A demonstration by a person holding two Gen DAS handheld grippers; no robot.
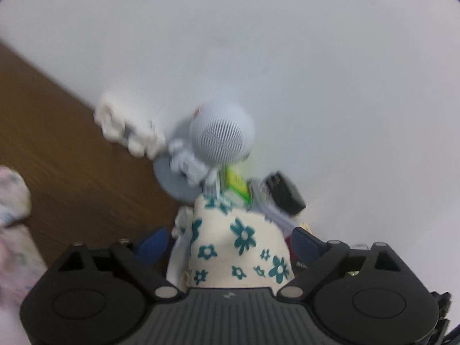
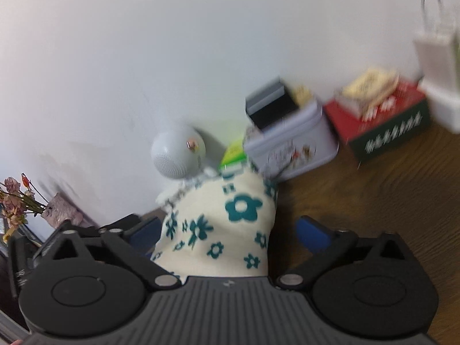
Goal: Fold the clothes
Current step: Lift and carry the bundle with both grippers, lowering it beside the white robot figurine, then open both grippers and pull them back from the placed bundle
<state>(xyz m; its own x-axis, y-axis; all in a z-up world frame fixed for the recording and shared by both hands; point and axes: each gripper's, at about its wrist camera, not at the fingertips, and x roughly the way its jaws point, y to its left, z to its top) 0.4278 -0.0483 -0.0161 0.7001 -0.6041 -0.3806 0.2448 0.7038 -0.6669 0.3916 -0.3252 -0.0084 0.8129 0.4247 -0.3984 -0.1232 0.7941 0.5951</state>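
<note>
Brown wooden tabletop (image 2: 373, 201) against a white wall. My left gripper (image 1: 230, 243) and right gripper (image 2: 227, 231) both stand open around the cream, teal-flowered cloth (image 2: 218, 224); released, I judge it may slump into the clutter behind.

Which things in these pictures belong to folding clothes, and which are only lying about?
For the job: flowered cloth; pale garment; left gripper, open; right gripper, open.

Lying about: round white speaker; lavender tin; red and green box; white paper bag; dried flowers.
</note>
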